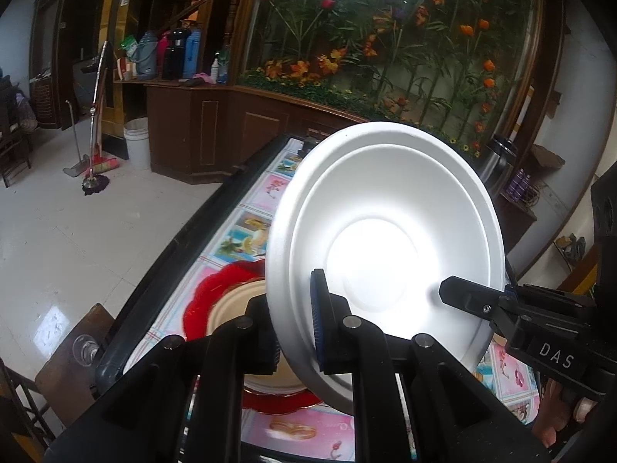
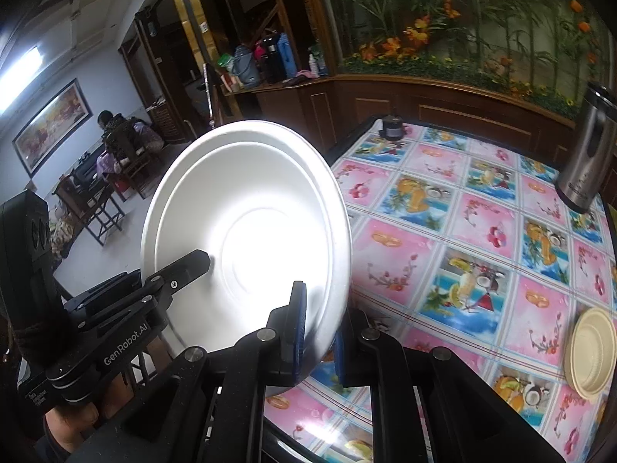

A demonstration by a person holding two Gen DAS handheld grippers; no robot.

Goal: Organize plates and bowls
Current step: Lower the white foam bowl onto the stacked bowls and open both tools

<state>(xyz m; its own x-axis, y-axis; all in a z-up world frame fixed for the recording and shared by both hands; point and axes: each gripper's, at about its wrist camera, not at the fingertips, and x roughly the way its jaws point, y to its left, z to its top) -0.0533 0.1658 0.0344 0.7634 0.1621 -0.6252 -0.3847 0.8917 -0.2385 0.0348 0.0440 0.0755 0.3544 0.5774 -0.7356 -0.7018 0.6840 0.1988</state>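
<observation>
Both tools grip one white bowl: the left tool has its blue pads closed across the rim on one side, and the right tool pinches the opposite rim the same way. Held between them, the white bowl is tipped up on edge above the desk, its hollow facing the cameras. In the left wrist view, to the left and below the bowl, a cream plate rests on a red plate at the desk's near edge; this looks like the stack the bowl may be meant to join, though that is a judgement. To do it well, one tool should probably let go first, since two pinches on a thin rim fight each other as the bowl turns level. Bring it flat before lowering, centre it over the cream plate, and release only once it is seated. Further right, in the right wrist view, a second cream plate lies alone near the desk's right edge, and a steel flask stands beyond it; keep the bowl's swing clear of both.
</observation>
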